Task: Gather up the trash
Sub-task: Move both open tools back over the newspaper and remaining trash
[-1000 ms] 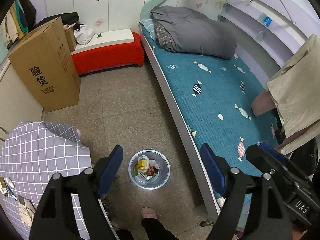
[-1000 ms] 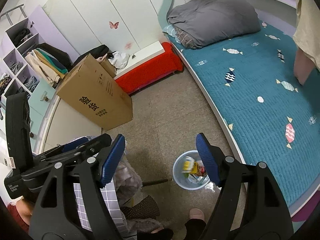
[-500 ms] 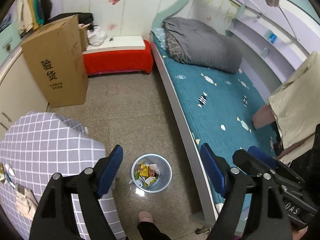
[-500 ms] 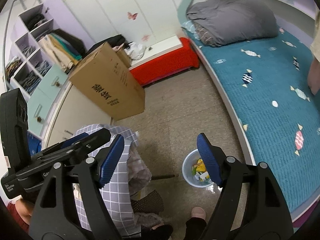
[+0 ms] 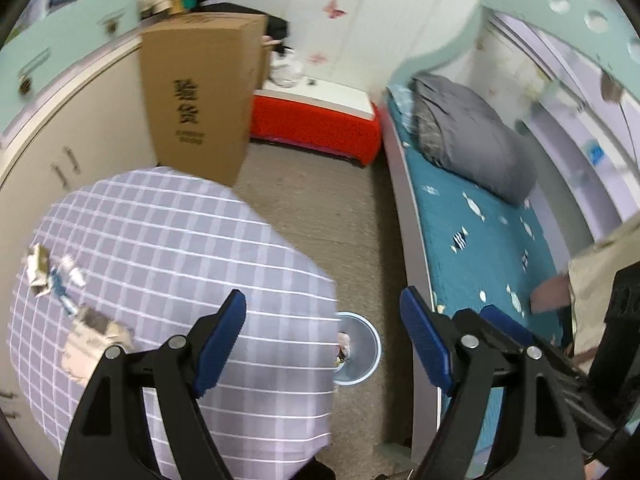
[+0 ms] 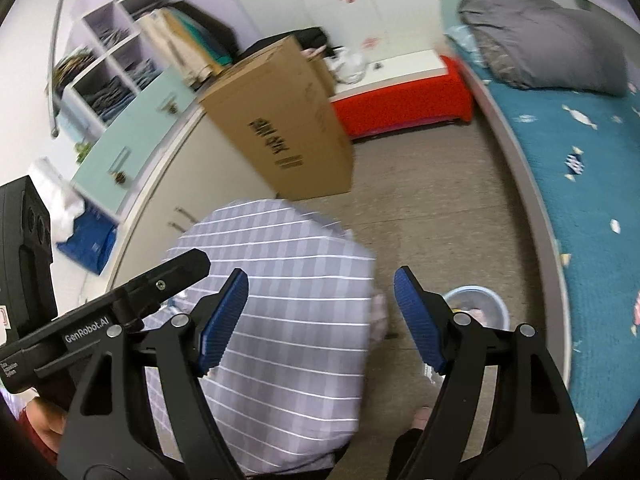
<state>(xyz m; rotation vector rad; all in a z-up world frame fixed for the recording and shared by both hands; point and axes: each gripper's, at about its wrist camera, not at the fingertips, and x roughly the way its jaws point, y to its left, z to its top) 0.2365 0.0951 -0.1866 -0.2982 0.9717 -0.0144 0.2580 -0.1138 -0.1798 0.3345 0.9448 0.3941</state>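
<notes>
Crumpled wrappers and paper scraps (image 5: 60, 280) lie on the left part of a table with a grey checked cloth (image 5: 180, 240). A larger crumpled piece (image 5: 96, 330) lies nearer me. A small grey trash bin (image 5: 358, 348) with litter stands on the floor between table and bed; it also shows in the right wrist view (image 6: 478, 306). My left gripper (image 5: 322, 340) is open and empty above the table's right edge. My right gripper (image 6: 320, 316) is open and empty above the table (image 6: 288, 300). The left gripper's body (image 6: 112, 320) shows at its left.
A tall cardboard box (image 5: 200, 92) stands behind the table by cream cabinets. A red bench (image 5: 316, 120) sits at the back wall. A bed with teal cover (image 5: 480, 232) and grey quilt (image 5: 468, 140) runs along the right. Shelves with clothes (image 6: 116, 60) are at left.
Both grippers have swung left, away from the bin and over the checked table. The trash on the table has come into the left view. Both stay open.
</notes>
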